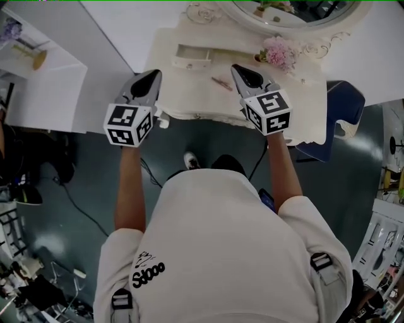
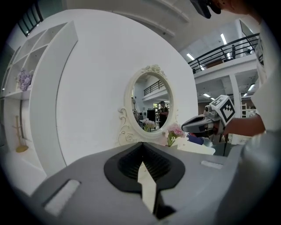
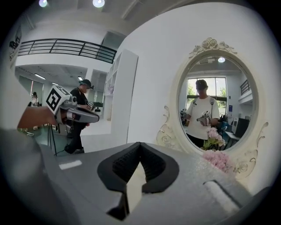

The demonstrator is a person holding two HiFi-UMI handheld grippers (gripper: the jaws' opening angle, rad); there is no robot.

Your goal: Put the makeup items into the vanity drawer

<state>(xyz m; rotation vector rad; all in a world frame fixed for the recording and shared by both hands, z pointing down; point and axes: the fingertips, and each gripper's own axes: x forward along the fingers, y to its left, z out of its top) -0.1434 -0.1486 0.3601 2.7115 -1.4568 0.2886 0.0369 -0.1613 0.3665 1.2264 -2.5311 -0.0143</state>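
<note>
The cream vanity table (image 1: 183, 94) stands ahead of me under an oval mirror (image 1: 290, 16). A thin makeup stick (image 1: 221, 83) lies on its top. Behind it sits a small drawer unit (image 1: 192, 58) with a handle on its front. My left gripper (image 1: 154, 74) hovers over the table's left front edge, jaws shut and empty; its tips meet in the left gripper view (image 2: 142, 147). My right gripper (image 1: 237, 68) is over the table just right of the stick, also shut on nothing (image 3: 140, 146). Each gripper shows in the other's view: right (image 2: 189, 126), left (image 3: 94, 117).
Pink flowers (image 1: 278, 53) stand at the table's back right below the mirror. A blue chair (image 1: 344, 104) sits against the table's right end. A white shelf unit (image 1: 44, 76) is at the left. Cables run over the dark floor (image 1: 88, 208).
</note>
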